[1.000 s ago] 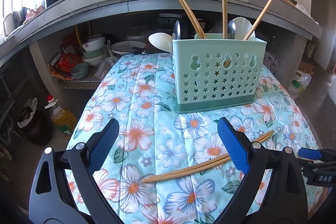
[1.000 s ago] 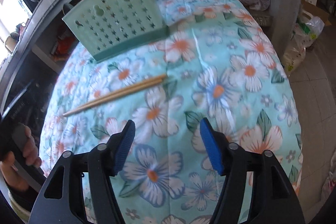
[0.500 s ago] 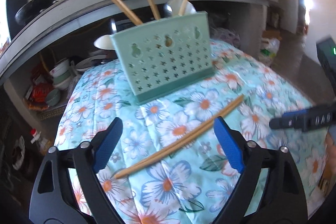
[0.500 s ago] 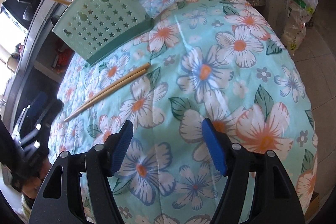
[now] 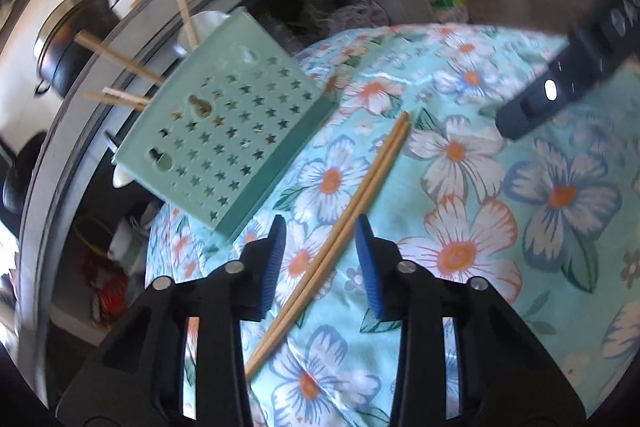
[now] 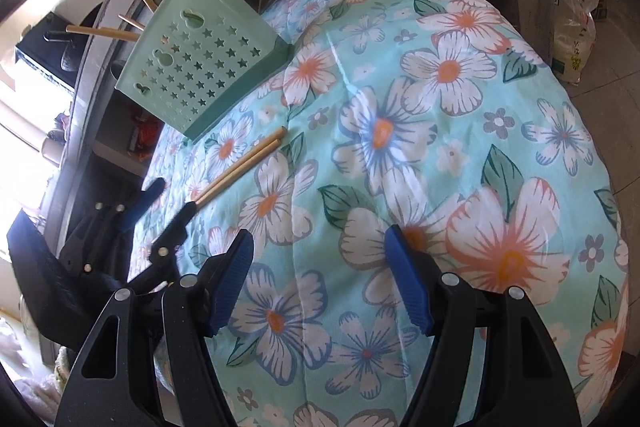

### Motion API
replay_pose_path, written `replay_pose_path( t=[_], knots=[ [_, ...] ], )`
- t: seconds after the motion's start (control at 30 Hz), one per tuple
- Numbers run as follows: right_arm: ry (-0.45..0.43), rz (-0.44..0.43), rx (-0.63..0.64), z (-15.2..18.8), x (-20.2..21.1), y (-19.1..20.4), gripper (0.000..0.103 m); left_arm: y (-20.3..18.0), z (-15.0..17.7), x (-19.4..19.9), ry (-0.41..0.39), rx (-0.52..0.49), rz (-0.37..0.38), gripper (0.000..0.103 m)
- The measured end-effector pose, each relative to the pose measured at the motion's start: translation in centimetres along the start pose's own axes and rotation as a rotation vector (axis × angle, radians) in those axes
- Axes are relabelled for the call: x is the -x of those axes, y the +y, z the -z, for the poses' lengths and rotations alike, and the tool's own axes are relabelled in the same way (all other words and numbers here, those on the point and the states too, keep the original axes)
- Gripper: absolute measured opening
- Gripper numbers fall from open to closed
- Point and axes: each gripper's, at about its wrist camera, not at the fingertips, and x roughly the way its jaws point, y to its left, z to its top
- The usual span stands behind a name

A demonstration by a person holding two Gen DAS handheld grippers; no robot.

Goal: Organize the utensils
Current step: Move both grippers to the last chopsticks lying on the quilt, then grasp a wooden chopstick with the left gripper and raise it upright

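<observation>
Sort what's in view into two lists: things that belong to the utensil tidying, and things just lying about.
Belongs to the job:
- pair of chopsticks lying on the floral cloth
- green holder with utensils already standing in it
- left gripper, fingers on either side of the pair, just closing in, not yet pressing
- right gripper, open

Just lying about:
- black pot on the counter
- plastic bag on the floor

Bright daylight from left, blown-out glare, fisheye-warped edges, slight blur

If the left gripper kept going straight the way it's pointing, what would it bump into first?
Most likely the pair of chopsticks lying on the flowered cloth. They run right between the left gripper jaws, which have just been closing around them but show gaps either side. Depth is hard to judge.
</observation>
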Motion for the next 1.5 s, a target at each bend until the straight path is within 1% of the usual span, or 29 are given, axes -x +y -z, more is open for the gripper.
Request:
replay_pose_path(
  t=[0.07,0.17,0.3,0.4,0.53,0.73,0.9,0.97,1.0,1.1,1.23,1.33,1.4,1.5],
  knots=[
    [-0.001,-0.016,-0.012,0.1,0.1,-0.3,0.066,-0.9,0.1,-0.8,0.016,-0.068,-0.003,0.028],
    [-0.001,-0.036,-0.026,0.1,0.2,-0.6,0.066,-1.8,0.2,-1.5,0.031,-0.130,-0.024,0.025],
    [-0.003,-0.051,-0.037,0.1,0.2,-0.8,0.067,-2.1,0.2,-2.0,0.036,-0.165,-0.050,0.018],
    [-0.003,-0.056,-0.038,0.2,0.3,-0.9,0.066,-2.4,0.2,-2.3,0.042,-0.196,-0.050,0.009],
    [-0.004,-0.062,-0.047,0.3,0.3,-0.9,0.066,-2.8,0.2,-2.1,0.038,-0.236,-0.056,0.008],
    [-0.006,-0.069,-0.057,0.3,0.4,-1.1,0.066,-3.0,0.3,-0.2,0.047,-0.230,-0.003,0.008],
    [-0.005,-0.065,-0.061,0.3,0.5,-1.1,0.067,-2.7,0.7,2.3,0.082,-0.157,0.087,0.010],
    [-0.004,-0.064,-0.062,0.3,0.5,-1.0,0.066,-2.6,1.0,3.0,0.090,-0.129,0.120,0.013],
    [-0.004,-0.063,-0.062,0.3,0.5,-1.0,0.066,-2.5,1.0,3.3,0.087,-0.118,0.128,0.013],
    [-0.005,-0.067,-0.068,0.3,0.5,-1.1,0.066,-2.3,0.9,4.0,0.076,-0.090,0.142,0.019],
    [-0.004,-0.077,-0.085,0.3,0.5,-1.3,0.066,-2.1,0.2,4.2,0.050,-0.057,0.171,0.022],
    [-0.003,-0.088,-0.099,0.2,0.5,-1.5,0.066,-2.4,-0.5,3.6,0.036,-0.064,0.187,0.022],
    [-0.003,-0.098,-0.112,0.2,0.5,-1.7,0.066,-2.8,-1.1,3.1,0.034,-0.083,0.198,0.022],
    [-0.002,-0.113,-0.132,0.2,0.5,-2.0,0.066,-3.8,-1.2,2.3,0.043,-0.120,0.205,0.022]
  ],
)
